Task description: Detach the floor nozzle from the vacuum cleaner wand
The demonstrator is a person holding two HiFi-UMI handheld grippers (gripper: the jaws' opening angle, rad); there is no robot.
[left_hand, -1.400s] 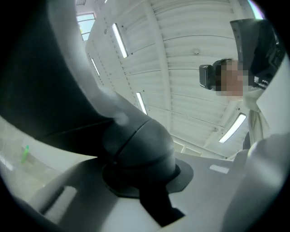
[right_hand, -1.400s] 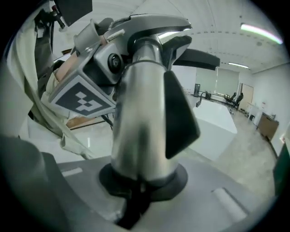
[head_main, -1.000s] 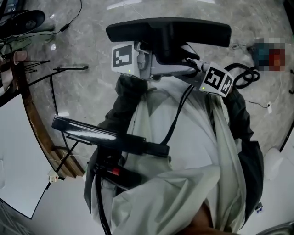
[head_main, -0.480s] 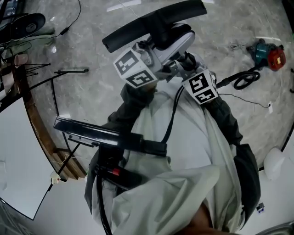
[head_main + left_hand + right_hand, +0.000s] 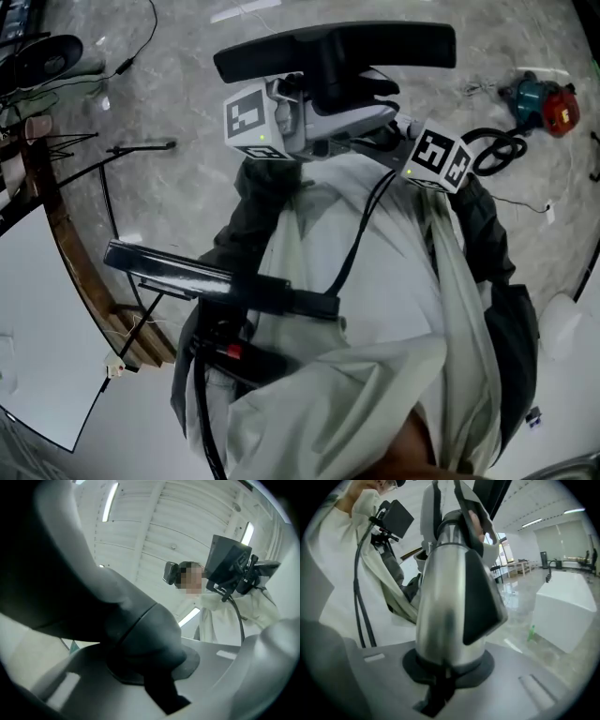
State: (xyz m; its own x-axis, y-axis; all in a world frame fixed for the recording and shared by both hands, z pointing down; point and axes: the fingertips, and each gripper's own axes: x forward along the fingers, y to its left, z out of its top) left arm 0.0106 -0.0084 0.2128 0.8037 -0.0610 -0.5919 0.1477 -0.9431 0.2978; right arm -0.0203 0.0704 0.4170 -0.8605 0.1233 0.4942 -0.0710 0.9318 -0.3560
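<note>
In the head view the black floor nozzle (image 5: 337,47) is held up level above the marble floor, in front of the person's pale coat. My left gripper (image 5: 328,98), with its marker cube at the left, is shut on the nozzle's dark rounded neck (image 5: 140,634), which fills the left gripper view between the jaws. My right gripper (image 5: 392,124) comes in from the right and is shut on the silver wand tube (image 5: 450,597), which carries a black panel. The joint between nozzle and wand is hidden behind the gripper bodies.
A teal and red power tool (image 5: 544,103) and a coiled black cable (image 5: 497,150) lie on the floor at the right. A white table (image 5: 37,309) with a wooden rail and a thin black stand (image 5: 141,145) are at the left. A white box (image 5: 567,611) stands in the right gripper view.
Half a second ago the nozzle and both grippers were tilted, the nozzle's right end raised. Now the nozzle is level again, much as it was a second ago.
</note>
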